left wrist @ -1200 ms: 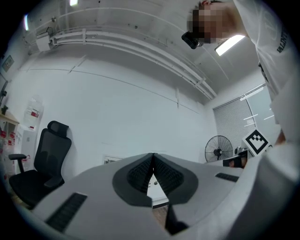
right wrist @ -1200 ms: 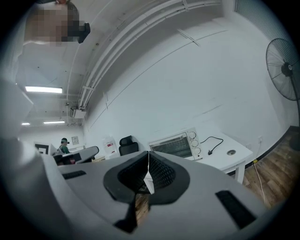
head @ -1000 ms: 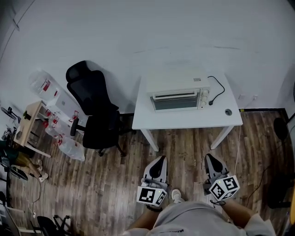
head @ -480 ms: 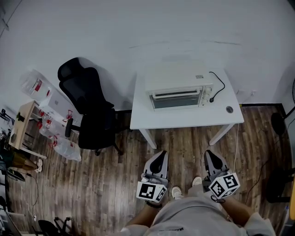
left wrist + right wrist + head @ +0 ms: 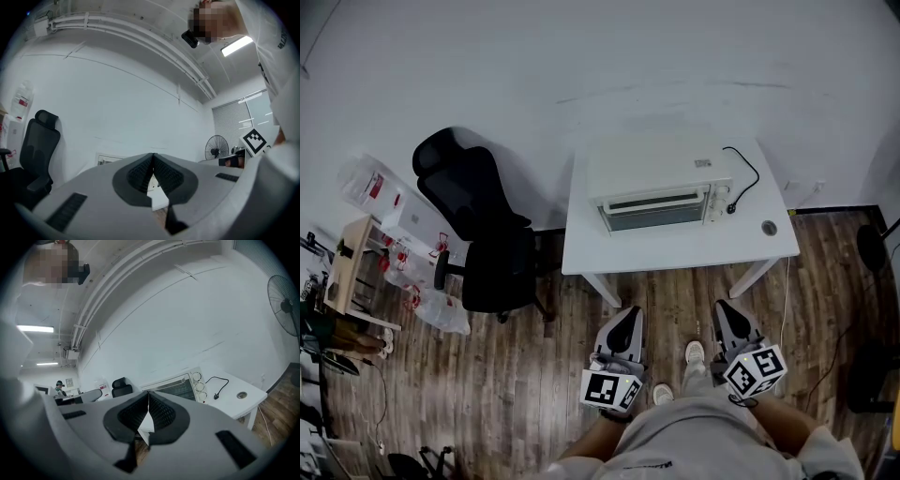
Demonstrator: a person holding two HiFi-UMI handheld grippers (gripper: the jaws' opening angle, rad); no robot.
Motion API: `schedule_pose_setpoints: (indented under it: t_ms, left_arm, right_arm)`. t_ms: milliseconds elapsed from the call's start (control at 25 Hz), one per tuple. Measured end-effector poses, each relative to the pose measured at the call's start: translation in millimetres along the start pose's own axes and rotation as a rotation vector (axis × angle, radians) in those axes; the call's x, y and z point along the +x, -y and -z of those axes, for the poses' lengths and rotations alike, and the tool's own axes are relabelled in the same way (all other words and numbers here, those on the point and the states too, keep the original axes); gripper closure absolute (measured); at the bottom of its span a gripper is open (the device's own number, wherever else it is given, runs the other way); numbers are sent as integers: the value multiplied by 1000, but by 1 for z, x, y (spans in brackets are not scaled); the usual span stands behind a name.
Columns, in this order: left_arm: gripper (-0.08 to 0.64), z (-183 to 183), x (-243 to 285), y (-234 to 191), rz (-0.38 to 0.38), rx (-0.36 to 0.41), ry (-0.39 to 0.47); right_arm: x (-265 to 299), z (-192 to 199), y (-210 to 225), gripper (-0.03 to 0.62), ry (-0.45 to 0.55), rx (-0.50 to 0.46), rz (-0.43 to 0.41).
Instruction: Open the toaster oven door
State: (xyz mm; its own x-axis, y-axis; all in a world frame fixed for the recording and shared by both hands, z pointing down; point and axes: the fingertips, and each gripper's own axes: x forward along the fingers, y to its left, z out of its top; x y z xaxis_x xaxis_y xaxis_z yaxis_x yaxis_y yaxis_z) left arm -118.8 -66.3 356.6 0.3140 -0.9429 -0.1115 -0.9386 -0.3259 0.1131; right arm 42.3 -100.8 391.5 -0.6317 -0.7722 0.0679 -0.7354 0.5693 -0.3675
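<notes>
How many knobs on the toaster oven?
3, stacked at the right end of the oven front: top knob, middle knob, bottom knob. None seem hidden.

Oven (image 5: 656, 178): a cream-white box with a flat top, upright on the back half of a white table (image 5: 675, 251), rear close to the wall, front facing the room.

Door (image 5: 649, 216): shut, upright, flush with the front. It fills the front's left and middle and has a dark glass pane in a pale frame.

Handle (image 5: 652, 200): a pale bar along the door's top edge.

Knobs (image 5: 198, 387): 3, in 1 column on the panel right of the door.

Cord (image 5: 750, 174): black, looping over the tabletop from the oven's right rear. Its plug (image 5: 732, 209) lies on the table just beside the oven.
</notes>
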Motion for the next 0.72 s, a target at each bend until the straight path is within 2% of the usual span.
schedule_pose_setpoints:
  t_ms: [720]
  left_arm:
    - [554,17,116,-22,-58,18,-42]
  right_arm:
    - [97,-15,74,575,-61,71,-80]
